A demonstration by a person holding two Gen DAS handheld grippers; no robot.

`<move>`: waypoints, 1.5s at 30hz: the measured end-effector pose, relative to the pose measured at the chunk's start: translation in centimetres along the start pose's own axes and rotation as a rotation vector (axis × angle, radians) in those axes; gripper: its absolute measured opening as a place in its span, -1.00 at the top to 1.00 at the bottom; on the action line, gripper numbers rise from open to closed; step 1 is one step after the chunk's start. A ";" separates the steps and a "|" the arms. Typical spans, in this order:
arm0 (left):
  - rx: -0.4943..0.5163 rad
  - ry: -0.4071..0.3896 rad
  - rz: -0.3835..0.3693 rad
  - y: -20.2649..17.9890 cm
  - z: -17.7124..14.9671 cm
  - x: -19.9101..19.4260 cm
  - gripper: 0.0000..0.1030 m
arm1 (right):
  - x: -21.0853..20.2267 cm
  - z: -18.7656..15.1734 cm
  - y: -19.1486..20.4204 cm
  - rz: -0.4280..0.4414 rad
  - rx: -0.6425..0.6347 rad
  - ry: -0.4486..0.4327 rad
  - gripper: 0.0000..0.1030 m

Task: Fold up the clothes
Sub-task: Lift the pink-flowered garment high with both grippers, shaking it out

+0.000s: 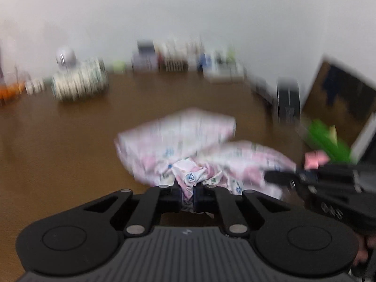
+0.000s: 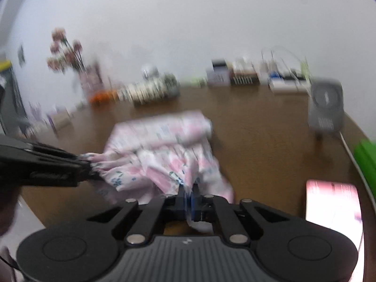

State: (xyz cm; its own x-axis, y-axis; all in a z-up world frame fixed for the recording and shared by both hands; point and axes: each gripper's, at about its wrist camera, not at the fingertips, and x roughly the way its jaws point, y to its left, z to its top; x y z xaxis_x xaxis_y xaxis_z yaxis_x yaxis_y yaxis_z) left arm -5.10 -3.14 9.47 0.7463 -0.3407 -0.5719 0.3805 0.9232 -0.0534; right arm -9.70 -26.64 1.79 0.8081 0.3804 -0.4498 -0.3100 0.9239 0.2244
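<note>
A pink and white printed garment (image 1: 183, 138) lies crumpled in the middle of the brown table (image 1: 58, 152); both views are motion-blurred. My left gripper (image 1: 188, 195) is shut on a bunched edge of the cloth at its near side. In the right wrist view the same garment (image 2: 164, 145) spreads from centre to left, and my right gripper (image 2: 187, 202) is shut on another bunch of its near edge. The left gripper (image 2: 90, 166) enters that view from the left, pinching the cloth. The right gripper (image 1: 268, 176) shows at the right of the left wrist view.
Along the table's far edge stand boxes and bottles (image 2: 235, 75), a patterned container (image 1: 80, 82) and pink flowers in a vase (image 2: 68, 54). A grey speaker (image 2: 325, 105) sits at the right, with a green object (image 2: 366, 159) and a pink-lit phone screen (image 2: 333, 204) nearby.
</note>
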 end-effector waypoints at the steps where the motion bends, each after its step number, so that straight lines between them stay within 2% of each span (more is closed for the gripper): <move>1: 0.014 -0.067 -0.003 0.1 2.4 -0.9 0.86 | -0.4 2.1 0.1 0.018 -0.018 -0.032 0.98; 6: 0.049 -0.393 -0.031 0.3 15.3 -7.8 0.87 | -4.5 16.5 2.0 -0.032 -0.233 -0.249 0.99; 9: 0.067 -0.566 -0.024 0.1 20.3 -12.9 0.87 | -7.7 24.2 4.3 -0.060 -0.314 -0.338 0.99; 12: 0.052 -0.640 -0.047 0.7 22.3 -15.9 0.86 | -10.0 28.8 6.7 -0.085 -0.364 -0.403 0.99; 14: 0.057 -0.657 -0.041 1.1 22.6 -16.4 0.86 | -10.6 30.4 8.1 -0.110 -0.385 -0.427 0.99; 17: 0.037 -0.605 -0.045 2.4 22.2 -14.1 0.86 | -8.8 31.0 8.4 -0.120 -0.383 -0.402 0.99; 19: 0.007 -0.552 -0.050 3.3 22.3 -11.5 0.86 | -5.8 30.9 7.7 -0.141 -0.373 -0.355 0.99; 24: -0.018 -0.414 -0.050 3.4 23.2 -1.4 0.87 | 4.4 30.6 4.6 -0.191 -0.324 -0.228 0.99; 26: -0.015 -0.414 -0.065 3.0 25.3 1.2 0.87 | 8.6 31.0 3.4 -0.213 -0.317 -0.181 0.99; 27: -0.011 -0.432 -0.065 2.6 26.8 1.6 0.87 | 9.5 32.0 3.3 -0.227 -0.309 -0.194 0.99; 28: -0.006 -0.471 -0.062 2.3 27.8 0.6 0.87 | 10.3 33.1 3.3 -0.244 -0.300 -0.216 0.99; 30: 0.013 -0.566 -0.077 2.0 28.0 -3.4 0.87 | 7.9 36.1 4.3 -0.268 -0.295 -0.353 0.99; 33: 0.041 -0.708 -0.099 1.5 28.4 -9.5 0.87 | 0.0 38.7 7.2 -0.265 -0.355 -0.585 0.99; 35: 0.060 -0.803 -0.114 1.2 28.6 -13.5 0.87 | -4.4 38.6 9.4 -0.253 -0.411 -0.658 0.99; 36: 0.070 -0.850 -0.122 1.1 28.8 -15.5 0.87 | -6.0 38.2 10.2 -0.248 -0.431 -0.672 0.99; 37: 0.064 -0.862 -0.121 1.3 28.4 -16.5 0.86 | -6.6 37.5 10.8 -0.244 -0.442 -0.660 0.99; 39: 0.005 -0.780 -0.098 2.7 26.3 -15.3 0.86 | -7.0 35.8 11.8 -0.238 -0.458 -0.620 0.99; 41: -0.057 -0.662 -0.089 4.5 23.0 -12.4 0.86 | -5.8 33.4 12.2 -0.226 -0.464 -0.541 0.99; 43: -0.117 -0.526 -0.075 6.0 18.2 -8.9 0.86 | -3.5 29.8 12.3 -0.183 -0.456 -0.426 0.99; 45: -0.179 -0.374 -0.072 7.3 12.0 -4.9 0.84 | -0.6 24.6 12.2 -0.129 -0.429 -0.287 0.98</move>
State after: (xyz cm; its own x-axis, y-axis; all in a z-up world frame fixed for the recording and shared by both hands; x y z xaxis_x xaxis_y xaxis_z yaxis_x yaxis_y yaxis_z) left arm 0.57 3.14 21.70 0.8807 -0.4159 -0.2265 0.3624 0.8998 -0.2430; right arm -1.61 -16.59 26.09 0.9392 0.2913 -0.1818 -0.3273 0.9194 -0.2180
